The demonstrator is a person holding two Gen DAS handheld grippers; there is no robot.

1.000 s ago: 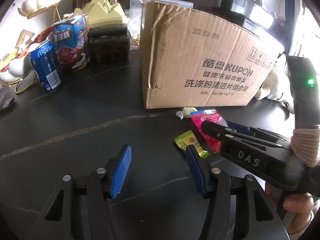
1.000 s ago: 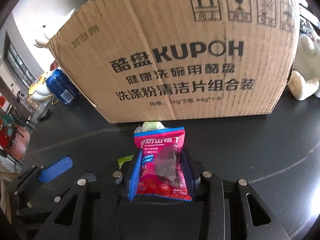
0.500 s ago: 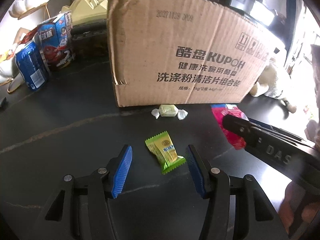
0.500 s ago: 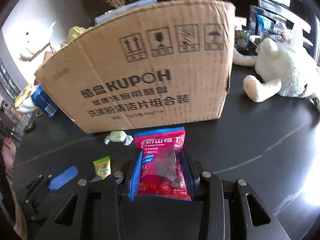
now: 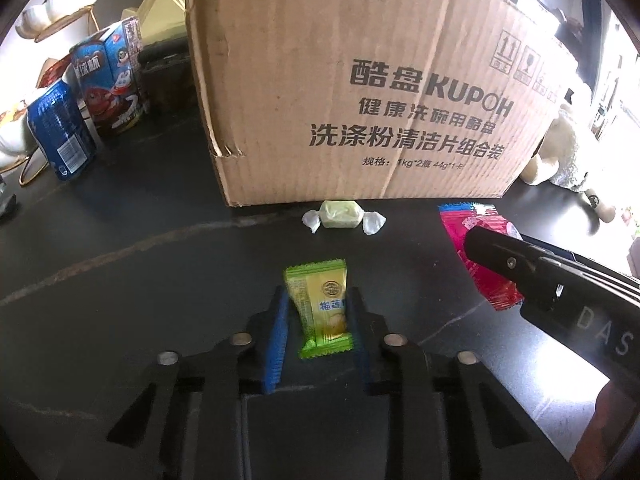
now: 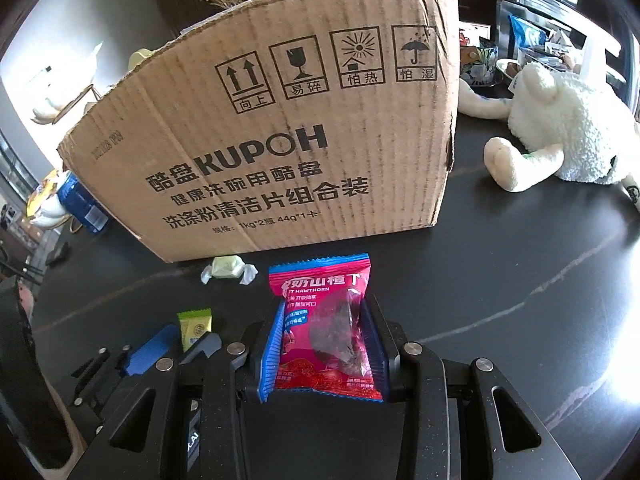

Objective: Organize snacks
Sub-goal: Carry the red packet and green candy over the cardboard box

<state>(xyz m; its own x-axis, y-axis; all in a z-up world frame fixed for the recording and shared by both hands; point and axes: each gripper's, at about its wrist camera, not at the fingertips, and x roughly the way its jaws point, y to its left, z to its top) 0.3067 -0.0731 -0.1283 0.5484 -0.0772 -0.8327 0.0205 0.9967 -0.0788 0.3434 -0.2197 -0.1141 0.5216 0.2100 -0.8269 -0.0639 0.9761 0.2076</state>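
Observation:
A green snack packet [image 5: 320, 308] lies on the black table [image 5: 120, 260], between the blue pads of my left gripper [image 5: 317, 296]. Its jaws are closing and the pads touch the packet's two sides. My right gripper [image 6: 324, 308] is shut on a pink hawthorn snack packet [image 6: 320, 280], held just above the table. In the left wrist view that pink packet [image 5: 472, 220] sticks out past the right gripper's black finger. A pale green wrapped candy [image 5: 342, 214] lies loose against the foot of a big cardboard box [image 5: 360, 80], whose inside is hidden.
A blue can [image 5: 60, 136] and a blue chocolate box [image 5: 108, 80] stand to the left of the cardboard box. A white plush toy [image 6: 560, 132] lies to its right. Dark tabletop stretches in front of the box.
My left gripper moved forward over the green packet and its jaws came in from wide apart onto it. The right gripper kept hold of the pink packet and swung a little to the right.

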